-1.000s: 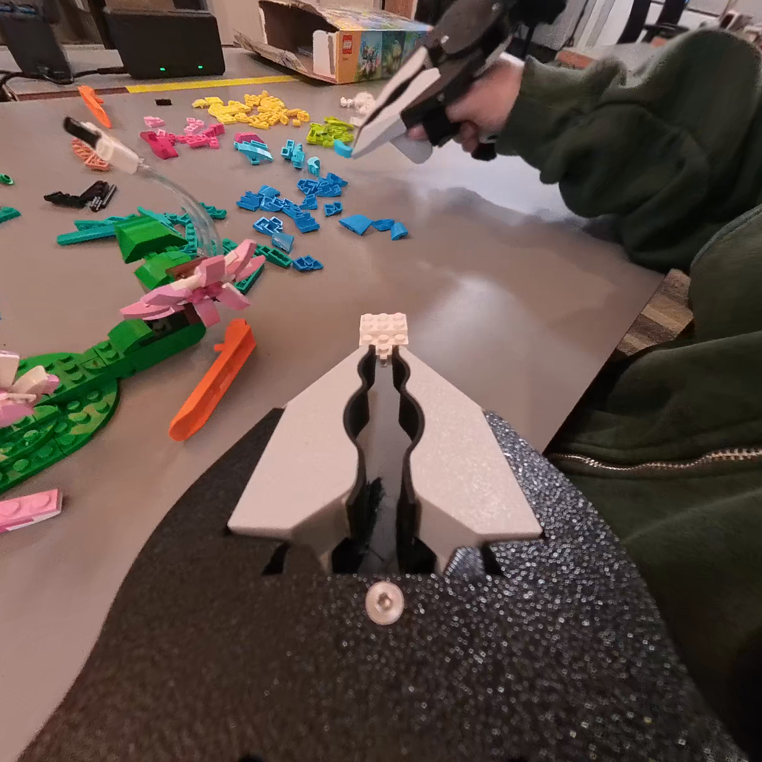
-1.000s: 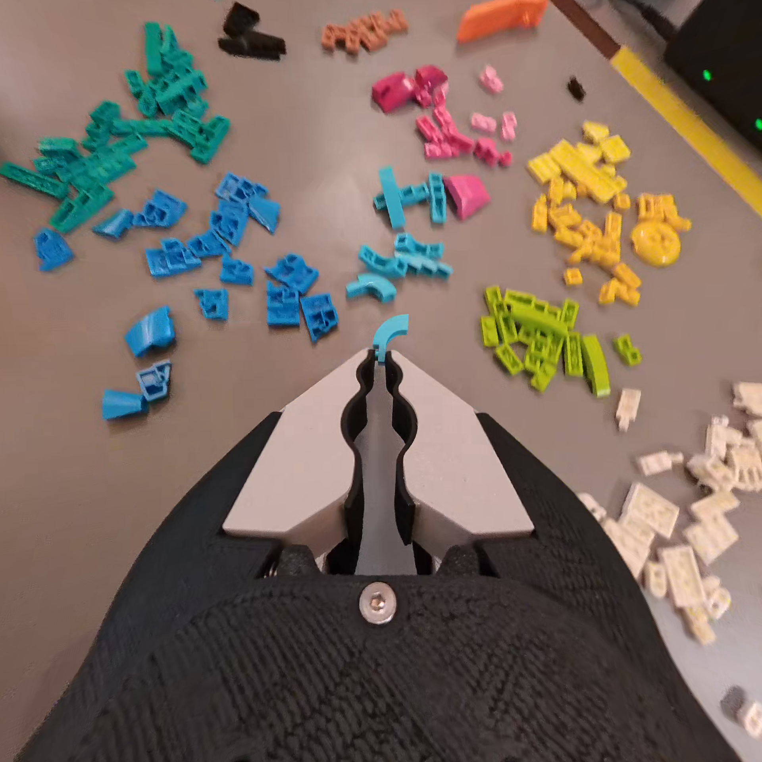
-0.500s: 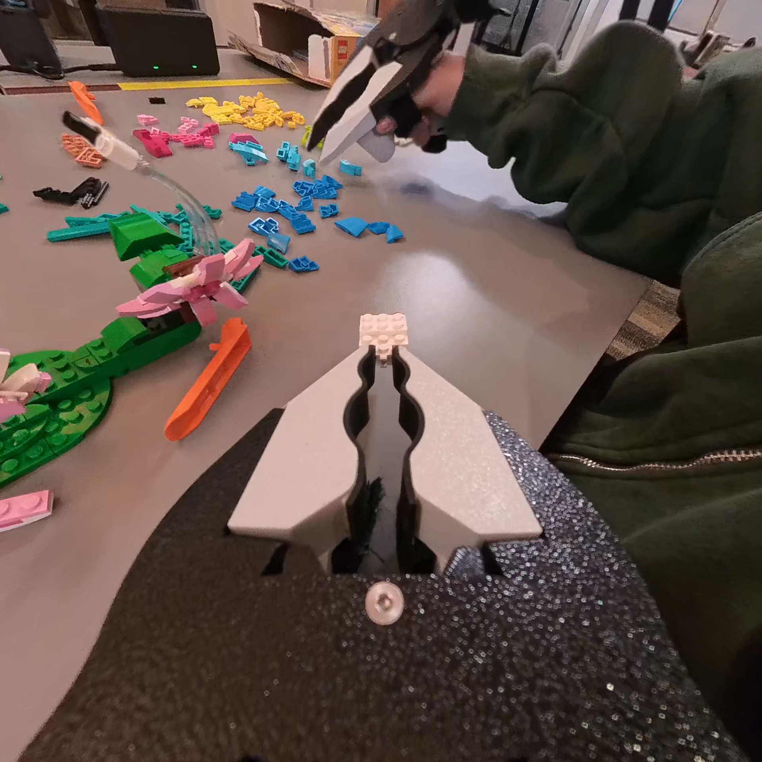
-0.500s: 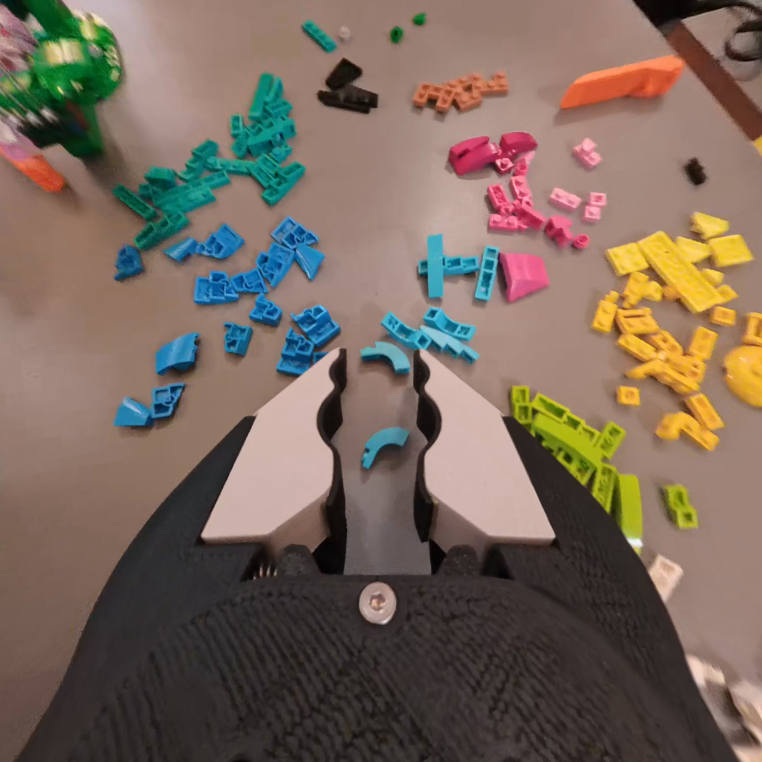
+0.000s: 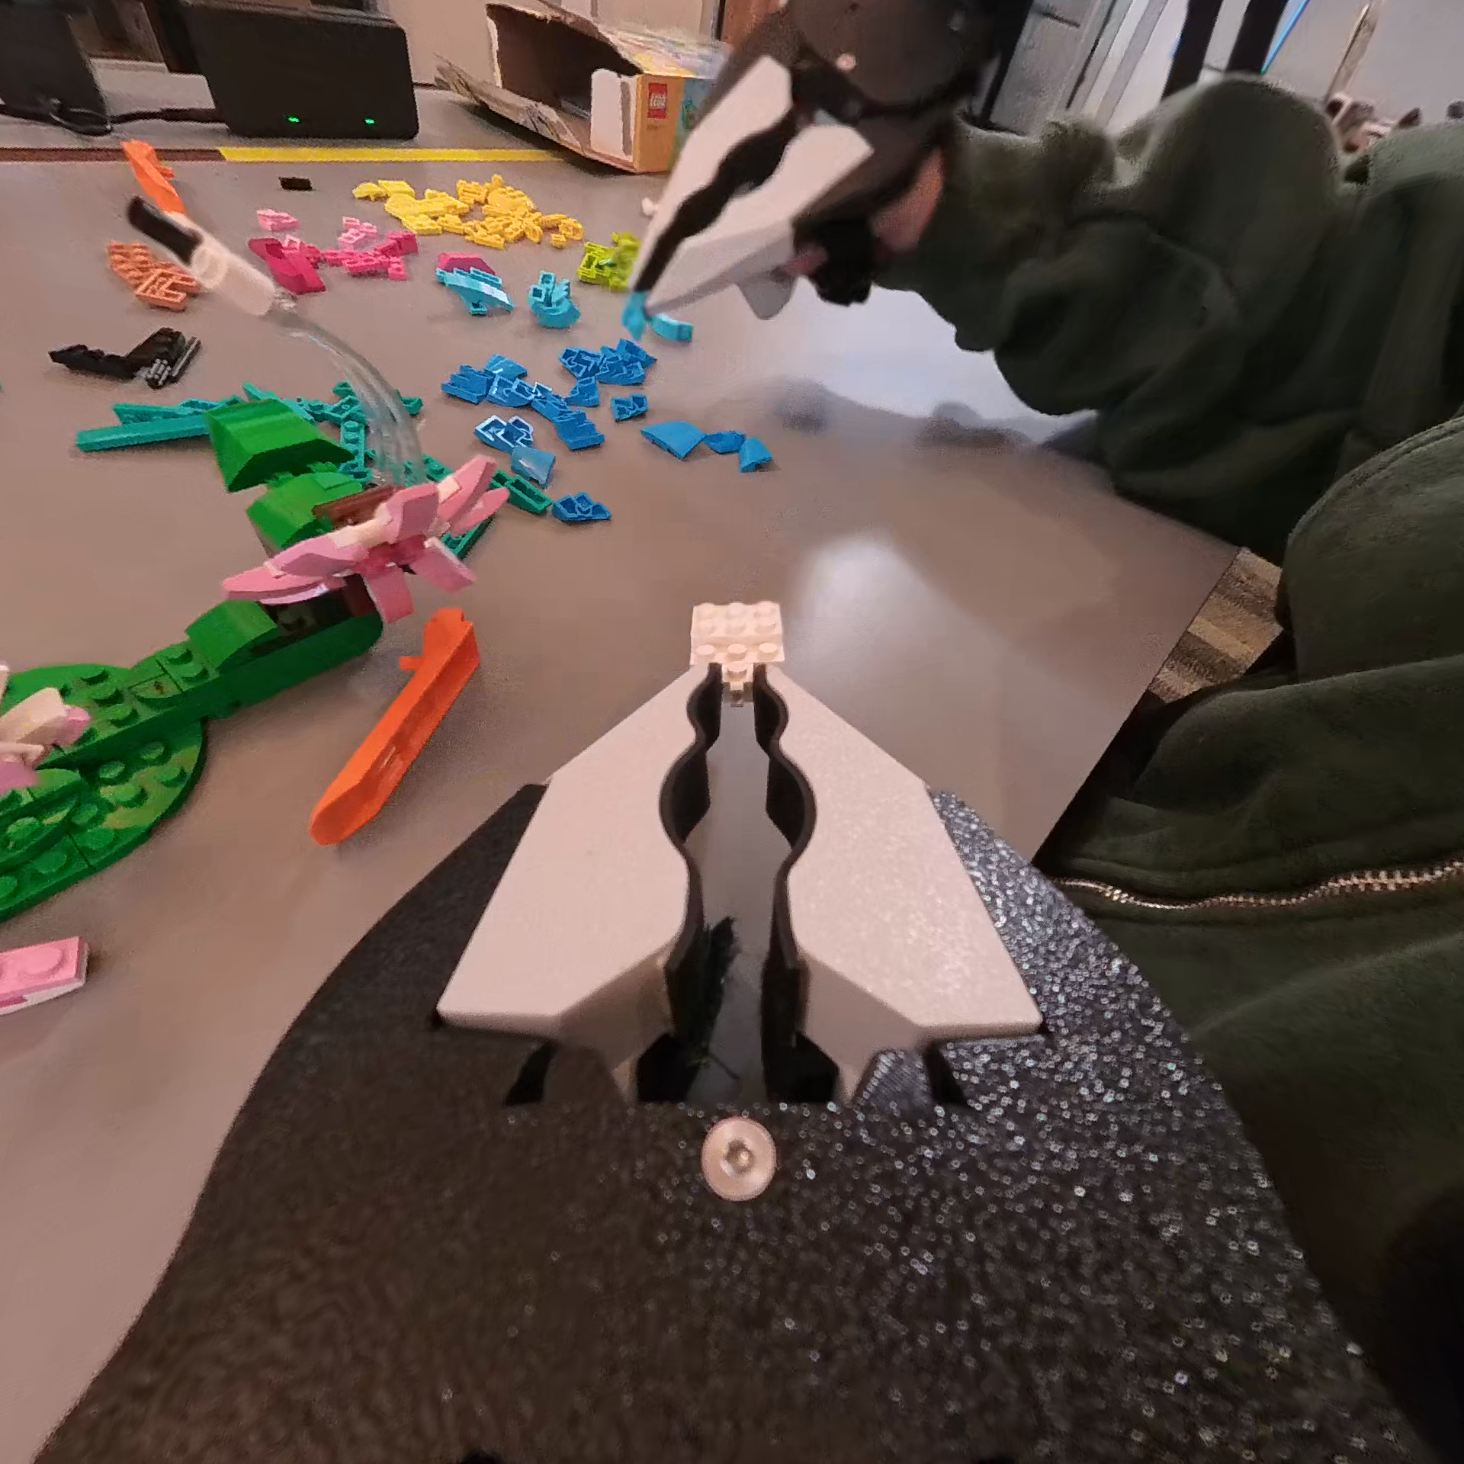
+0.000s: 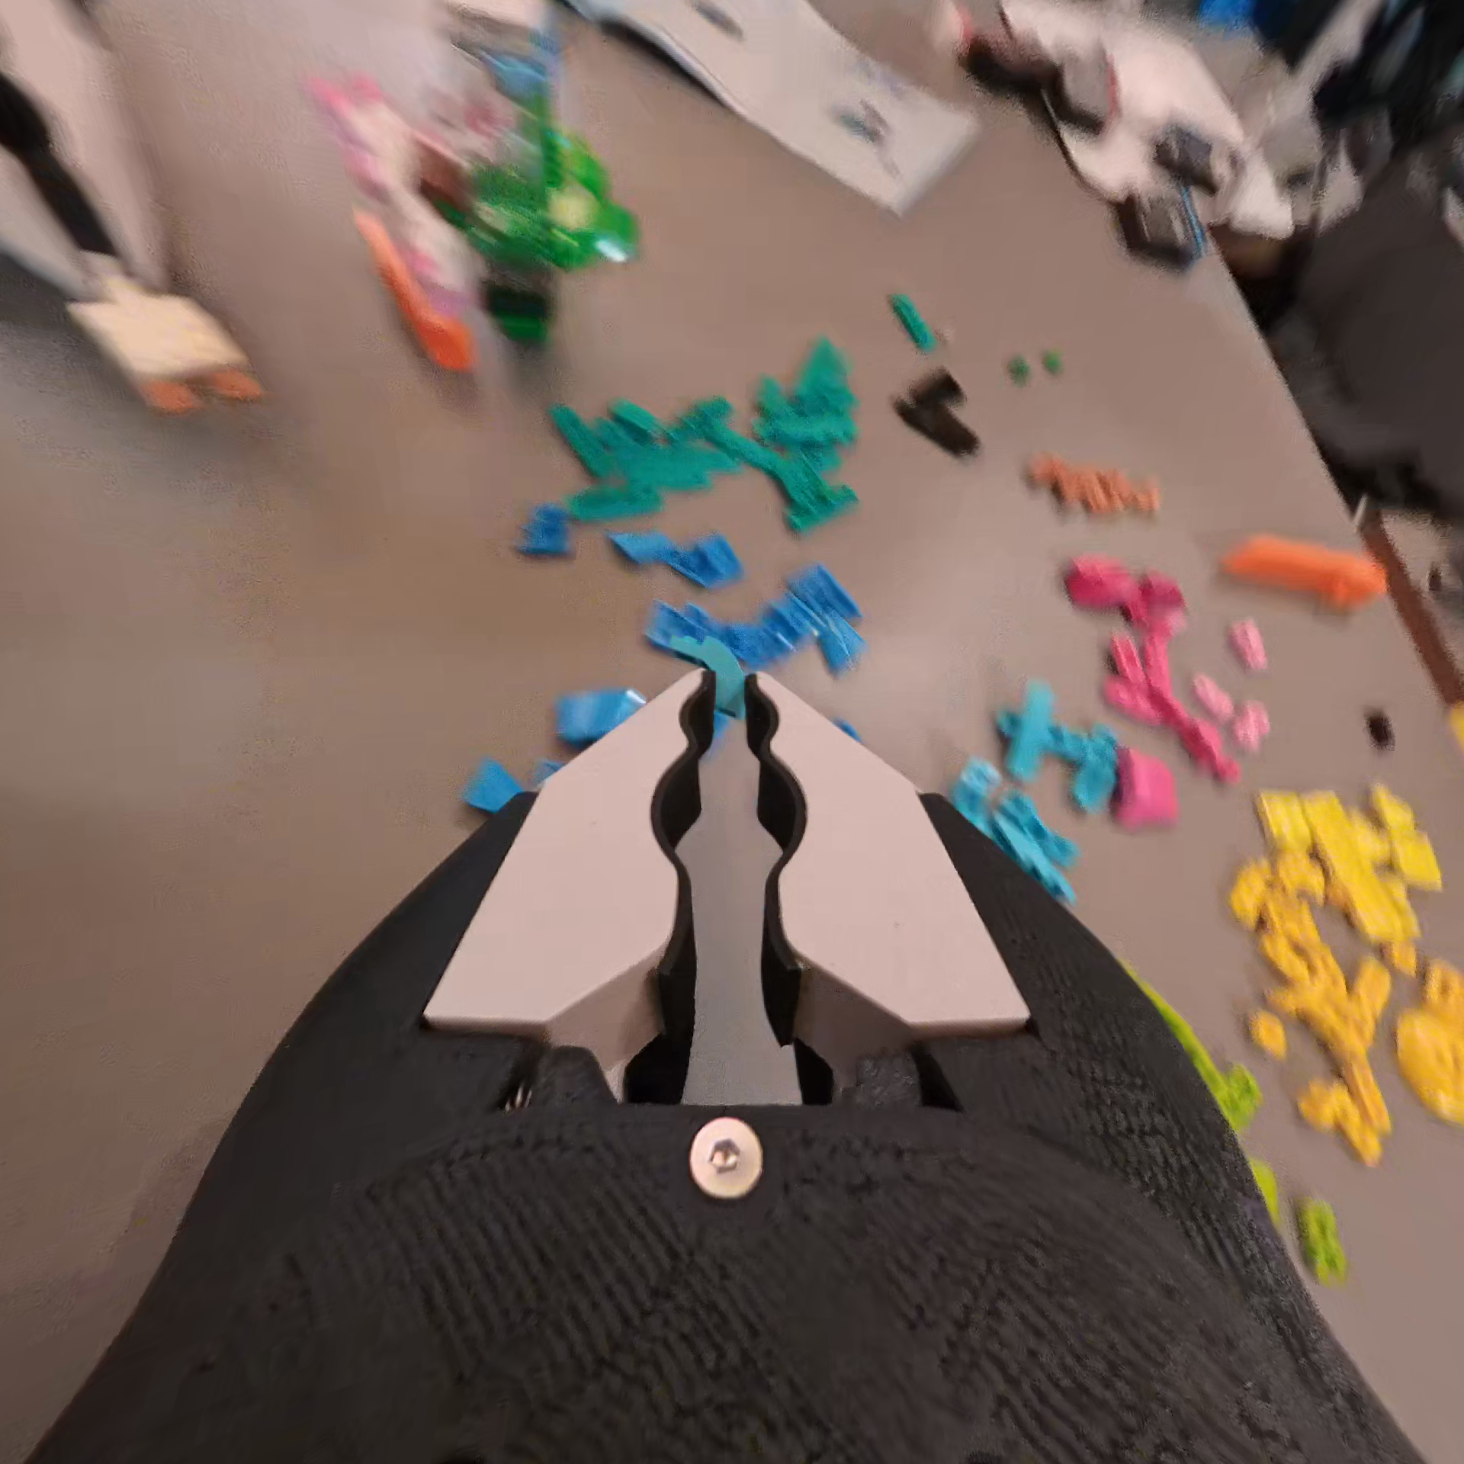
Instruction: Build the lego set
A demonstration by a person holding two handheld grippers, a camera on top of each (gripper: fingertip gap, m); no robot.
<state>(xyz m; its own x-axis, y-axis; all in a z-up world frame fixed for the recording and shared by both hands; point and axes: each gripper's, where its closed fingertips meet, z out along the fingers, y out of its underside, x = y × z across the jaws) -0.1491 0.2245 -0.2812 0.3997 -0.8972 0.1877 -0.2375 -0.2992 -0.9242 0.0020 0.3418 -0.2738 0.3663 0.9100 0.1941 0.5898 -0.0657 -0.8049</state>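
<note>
My left gripper (image 5: 737, 677) is shut on a small white plate piece (image 5: 737, 630) and holds it above the grey table (image 5: 911, 554). My right gripper (image 6: 725, 685) is shut on a turquoise curved piece (image 6: 722, 665); this view is blurred. In the left wrist view the right gripper (image 5: 646, 297) hangs over the blue piles with that curved piece (image 5: 634, 317) at its tips. The green build (image 5: 119, 713) with a pink flower (image 5: 380, 539) lies left. It also shows in the right wrist view (image 6: 547, 214), with the white plate piece (image 6: 158, 337) at the far left.
Sorted piles lie on the table: teal (image 6: 713, 451), blue (image 6: 752, 618), pink (image 6: 1141, 657), yellow (image 6: 1347, 911), lime (image 5: 606, 257). An orange long piece (image 5: 396, 729) lies by the build. A cardboard box (image 5: 634, 103) stands at the back. A green sleeve (image 5: 1149, 277) and the table edge (image 5: 1188, 626) are right. The tips of one gripper are about 20 cm away from the tips of the other.
The right gripper opened and set its curved piece on the table, then shut on a curved piece and swung left toward the green build. The left gripper has barely moved.
</note>
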